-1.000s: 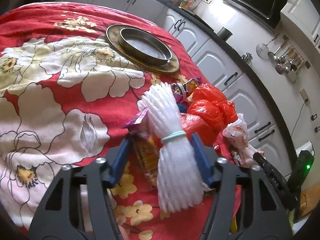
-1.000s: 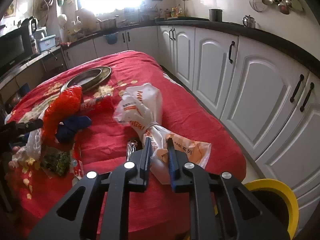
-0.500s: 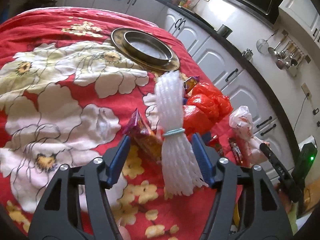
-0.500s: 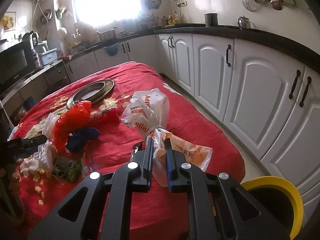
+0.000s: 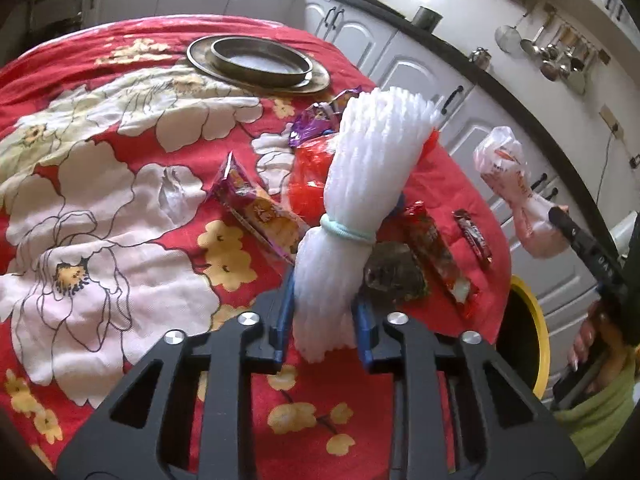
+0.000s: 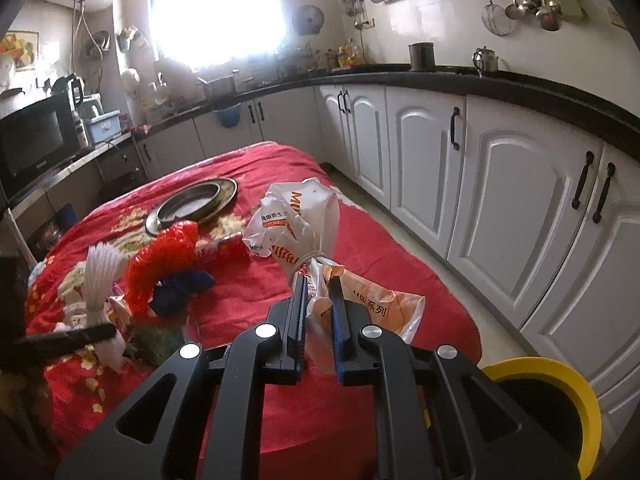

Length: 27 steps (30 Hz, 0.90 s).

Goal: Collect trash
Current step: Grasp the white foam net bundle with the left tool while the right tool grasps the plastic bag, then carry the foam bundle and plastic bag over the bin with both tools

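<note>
Pickup step: left gripper (image 5: pixel 325 312) clamps the white foam net bundle (image 5: pixel 360 184), right gripper (image 6: pixel 319 316) grips the tied plastic bag (image 6: pixel 298 220); next, likely carry both to the yellow-rimmed bin (image 6: pixel 560 392).

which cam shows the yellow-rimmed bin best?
Right wrist: the yellow-rimmed bin sits at lower right, with a broad arc of rim and its dark inside showing. Left wrist catches only a thin rim sliver past the table edge.
</note>
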{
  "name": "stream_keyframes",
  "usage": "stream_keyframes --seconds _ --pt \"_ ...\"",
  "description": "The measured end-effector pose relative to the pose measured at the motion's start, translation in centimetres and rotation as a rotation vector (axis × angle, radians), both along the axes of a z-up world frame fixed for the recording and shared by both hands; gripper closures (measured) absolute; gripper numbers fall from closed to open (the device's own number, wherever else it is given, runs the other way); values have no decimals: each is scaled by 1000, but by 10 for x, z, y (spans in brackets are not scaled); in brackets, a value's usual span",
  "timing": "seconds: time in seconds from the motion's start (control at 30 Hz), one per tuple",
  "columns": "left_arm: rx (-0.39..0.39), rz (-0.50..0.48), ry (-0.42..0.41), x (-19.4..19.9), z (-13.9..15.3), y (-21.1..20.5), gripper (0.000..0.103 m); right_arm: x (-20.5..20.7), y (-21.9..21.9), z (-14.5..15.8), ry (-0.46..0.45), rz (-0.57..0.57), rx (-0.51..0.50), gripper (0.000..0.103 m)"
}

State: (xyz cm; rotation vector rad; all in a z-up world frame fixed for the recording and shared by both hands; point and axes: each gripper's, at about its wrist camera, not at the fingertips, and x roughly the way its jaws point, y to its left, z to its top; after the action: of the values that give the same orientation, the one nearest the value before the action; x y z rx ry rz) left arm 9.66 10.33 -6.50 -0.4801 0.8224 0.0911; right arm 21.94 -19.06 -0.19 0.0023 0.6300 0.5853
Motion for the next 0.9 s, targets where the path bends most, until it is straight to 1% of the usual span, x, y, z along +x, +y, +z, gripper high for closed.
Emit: stream_keyframes --seconds 0.1,0.27,0.47,0.6,0.9 --pt "22 -5 -29 -5 8 -3 87 -3 -5 9 -16 -5 17 92" --pt "56 -15 -99 -9 33 -10 87 -12 -10 23 -44 -4 35 92" --pt "73 -70 -192 -9 63 -27 87 -26 -22 36 -72 -7 60 92" --pt "74 -125 -218 1 73 -44 87 -34 -36 42 -81 -24 74 92" --pt "83 -244 -242 22 81 -94 87 -60 -68 49 -101 -90 82 92"
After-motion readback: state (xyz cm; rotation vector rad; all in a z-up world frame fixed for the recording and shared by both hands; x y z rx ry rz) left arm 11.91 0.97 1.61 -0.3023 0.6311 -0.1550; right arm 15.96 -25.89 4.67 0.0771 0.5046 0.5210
